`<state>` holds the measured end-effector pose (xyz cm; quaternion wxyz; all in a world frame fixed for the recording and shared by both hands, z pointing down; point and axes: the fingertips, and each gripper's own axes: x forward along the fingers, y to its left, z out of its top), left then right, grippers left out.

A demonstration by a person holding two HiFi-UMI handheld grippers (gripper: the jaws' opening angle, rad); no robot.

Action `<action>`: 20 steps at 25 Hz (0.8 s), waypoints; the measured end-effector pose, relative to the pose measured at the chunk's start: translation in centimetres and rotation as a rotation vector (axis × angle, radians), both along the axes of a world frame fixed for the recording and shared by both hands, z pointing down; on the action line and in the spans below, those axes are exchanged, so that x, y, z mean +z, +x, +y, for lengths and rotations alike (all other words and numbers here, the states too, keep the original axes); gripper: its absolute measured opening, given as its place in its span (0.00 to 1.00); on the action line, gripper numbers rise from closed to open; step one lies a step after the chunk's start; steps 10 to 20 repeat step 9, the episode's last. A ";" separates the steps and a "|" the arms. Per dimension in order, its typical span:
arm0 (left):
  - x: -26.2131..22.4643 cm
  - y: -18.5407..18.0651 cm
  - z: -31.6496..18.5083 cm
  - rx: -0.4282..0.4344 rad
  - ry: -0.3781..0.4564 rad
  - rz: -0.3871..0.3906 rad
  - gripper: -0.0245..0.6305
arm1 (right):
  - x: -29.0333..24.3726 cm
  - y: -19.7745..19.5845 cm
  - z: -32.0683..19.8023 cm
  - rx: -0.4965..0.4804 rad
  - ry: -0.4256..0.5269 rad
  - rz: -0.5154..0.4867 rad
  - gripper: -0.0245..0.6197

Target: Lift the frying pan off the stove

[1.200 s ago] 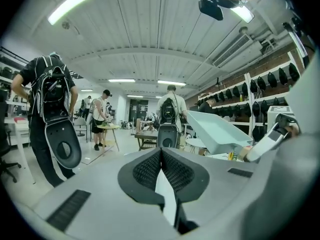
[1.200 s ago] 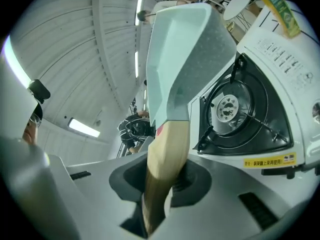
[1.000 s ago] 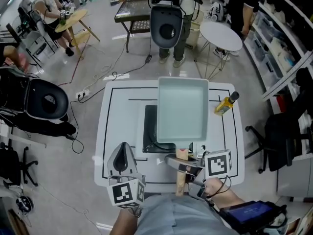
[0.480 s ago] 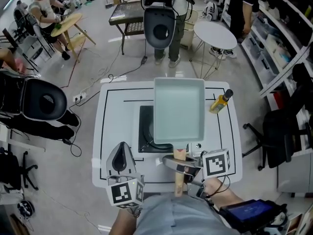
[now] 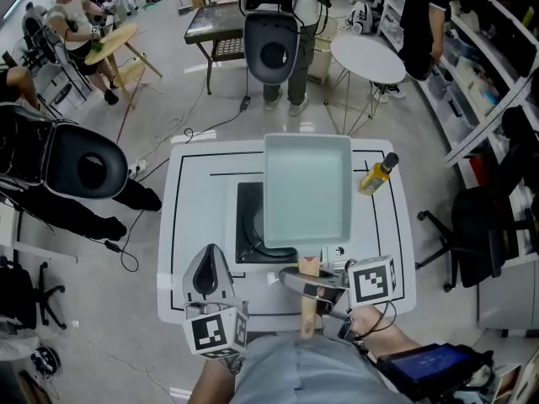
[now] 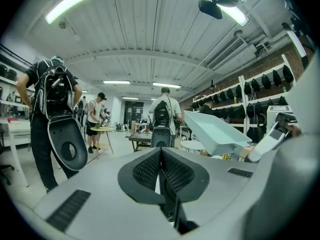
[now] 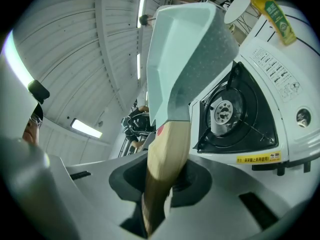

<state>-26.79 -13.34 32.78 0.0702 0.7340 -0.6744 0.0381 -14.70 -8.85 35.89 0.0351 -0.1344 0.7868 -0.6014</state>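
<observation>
A pale green square frying pan (image 5: 307, 190) with a wooden handle (image 5: 308, 297) hangs in the air above the black portable stove (image 5: 251, 225) on the white table (image 5: 195, 183). My right gripper (image 5: 313, 286) is shut on the wooden handle (image 7: 162, 169); in the right gripper view the frying pan (image 7: 180, 59) rises clear of the stove's burner (image 7: 224, 111). My left gripper (image 5: 209, 276) hovers at the table's near left edge, shut with nothing between its jaws (image 6: 161, 171). The lifted frying pan (image 6: 215, 131) shows to its right.
A yellow oil bottle (image 5: 376, 175) stands on the table's right side. Beyond the table are a person with a round black pack (image 5: 272, 47), a small white round table (image 5: 372, 60) and a dark bench. Shelving runs along the right; a black office chair (image 5: 484, 225) sits nearby.
The pan sits a little higher and further left in view than a second ago. Both grippers keep their places and grips. The seated figure at the left has shifted.
</observation>
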 end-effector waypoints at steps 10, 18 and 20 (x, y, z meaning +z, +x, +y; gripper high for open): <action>0.0 0.5 -0.2 0.004 0.002 -0.003 0.07 | -0.2 0.4 -0.2 0.006 -0.004 0.000 0.19; 0.0 0.5 -0.2 0.004 0.002 -0.003 0.07 | -0.2 0.4 -0.2 0.006 -0.004 0.000 0.19; 0.0 0.5 -0.2 0.004 0.002 -0.003 0.07 | -0.2 0.4 -0.2 0.006 -0.004 0.000 0.19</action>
